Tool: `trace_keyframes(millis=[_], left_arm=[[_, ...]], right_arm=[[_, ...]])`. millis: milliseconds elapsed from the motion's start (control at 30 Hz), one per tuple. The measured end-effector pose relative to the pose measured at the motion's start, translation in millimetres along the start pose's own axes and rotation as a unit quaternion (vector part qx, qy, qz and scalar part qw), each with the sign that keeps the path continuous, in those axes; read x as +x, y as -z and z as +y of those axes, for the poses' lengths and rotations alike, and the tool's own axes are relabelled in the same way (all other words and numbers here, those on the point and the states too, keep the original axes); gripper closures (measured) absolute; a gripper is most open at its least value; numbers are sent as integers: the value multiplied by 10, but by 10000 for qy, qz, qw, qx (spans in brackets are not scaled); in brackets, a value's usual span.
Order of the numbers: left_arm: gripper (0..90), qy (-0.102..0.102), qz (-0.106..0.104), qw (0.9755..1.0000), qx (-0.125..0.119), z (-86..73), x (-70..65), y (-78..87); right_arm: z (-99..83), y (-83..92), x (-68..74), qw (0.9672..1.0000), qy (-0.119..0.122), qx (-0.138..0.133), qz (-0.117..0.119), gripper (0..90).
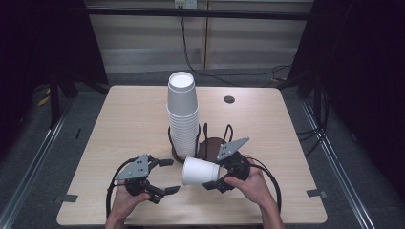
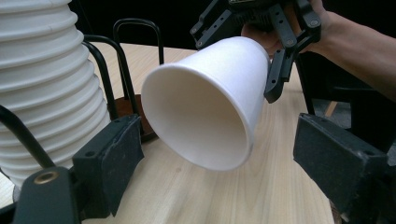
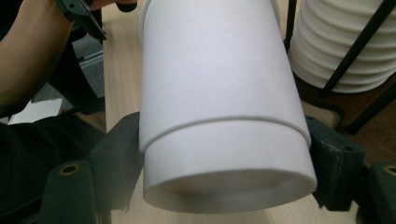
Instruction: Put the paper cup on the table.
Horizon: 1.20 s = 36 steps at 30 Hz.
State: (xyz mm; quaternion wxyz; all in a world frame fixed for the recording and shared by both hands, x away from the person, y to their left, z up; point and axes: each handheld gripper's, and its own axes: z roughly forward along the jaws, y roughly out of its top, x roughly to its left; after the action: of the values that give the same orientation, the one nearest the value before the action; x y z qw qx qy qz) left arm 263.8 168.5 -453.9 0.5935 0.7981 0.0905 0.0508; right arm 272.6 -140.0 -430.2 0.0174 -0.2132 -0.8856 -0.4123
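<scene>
The right gripper is clamped on a white foam cup near its base, mouth pointing to nine o'clock at the left gripper, whose fingers stand apart and empty. The cup looks light and crushable; grip gently at the rim.

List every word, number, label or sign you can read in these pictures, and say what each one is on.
None: no readable text anywhere.
The cup, the cup stack, the rack and the table are all unmarked.
</scene>
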Motion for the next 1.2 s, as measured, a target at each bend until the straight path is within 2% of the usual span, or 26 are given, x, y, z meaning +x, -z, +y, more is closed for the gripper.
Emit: trace_keyframes(millis=[67, 200, 267, 500, 667, 900, 967, 1200], left_arm=[[155, 25, -1, 10000, -47, -6, -3, 5], [155, 12, 137, 9999, -24, -14, -16, 11], [155, 40, 63, 10000, -56, -23, -18, 5], [155, 69, 90, 9999, -104, -28, -26, 15], [155, 57, 6, 9998, -179, -26, -31, 17], [155, 168, 25, 9994, -317, -64, -24, 27], [155, 169, -31, 9994, -316, -70, -20, 24], [154, 153, 4, 9994, -314, -53, -18, 34]], right_arm=[[-4, -8, 2, 10000, 29, -80, 0, 232], [-16, -20, 23, 9998, 51, -198, 14, 232], [-24, -18, 26, 9995, 50, -297, 8, 232], [-91, -27, 27, 9982, 22, -592, 14, 232], [-111, -30, 33, 9966, 33, -814, 70, 232], [-154, -57, 39, 9940, 86, -1085, 142, 230], [-171, -77, 38, 9925, 101, -1204, 185, 231], [-249, -112, 18, 9881, 118, -1518, 228, 230]])
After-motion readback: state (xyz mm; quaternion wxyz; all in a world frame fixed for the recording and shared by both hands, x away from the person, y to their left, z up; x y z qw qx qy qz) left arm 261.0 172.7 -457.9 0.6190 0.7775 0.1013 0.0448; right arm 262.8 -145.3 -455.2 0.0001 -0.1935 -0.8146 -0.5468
